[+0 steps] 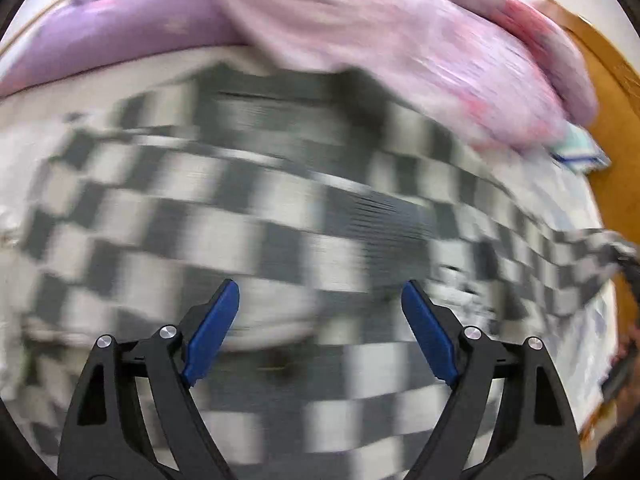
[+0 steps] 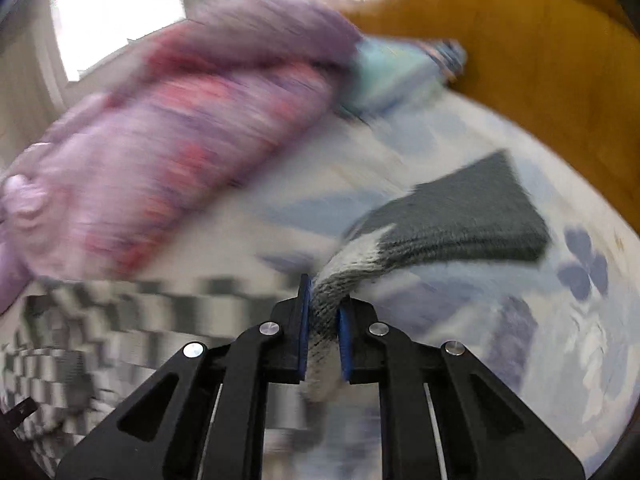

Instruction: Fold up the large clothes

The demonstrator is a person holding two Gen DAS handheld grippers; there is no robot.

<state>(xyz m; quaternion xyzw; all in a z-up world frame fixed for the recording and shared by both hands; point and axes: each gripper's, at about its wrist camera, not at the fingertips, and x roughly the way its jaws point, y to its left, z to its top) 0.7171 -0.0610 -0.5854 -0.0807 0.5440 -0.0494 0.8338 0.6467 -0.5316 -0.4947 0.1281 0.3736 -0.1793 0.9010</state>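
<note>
Your right claw [image 2: 323,320] is pinching the checkered sweater's [image 1: 248,216] sleeve; your left claw [image 1: 320,328] is hanging open. Fast pulling risks slipping.

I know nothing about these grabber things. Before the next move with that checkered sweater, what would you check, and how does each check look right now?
1. Right gripper has a firm hold on the checkered sweater: ok, its blue pads are shut on a bunched knit end near the grey cuff.
2. Left gripper is free to take a second hold: ok, its fingers stand wide apart above the sweater, holding nothing.
3. Sweater lies flat: cannot tell, both views are blurred.
4. Pink blanket is off the sweater: not ok, it seems to overlap the far edge.
5. Floral bedsheet under the cuff is not caught in the pads: ok, only knit shows between them.
</note>
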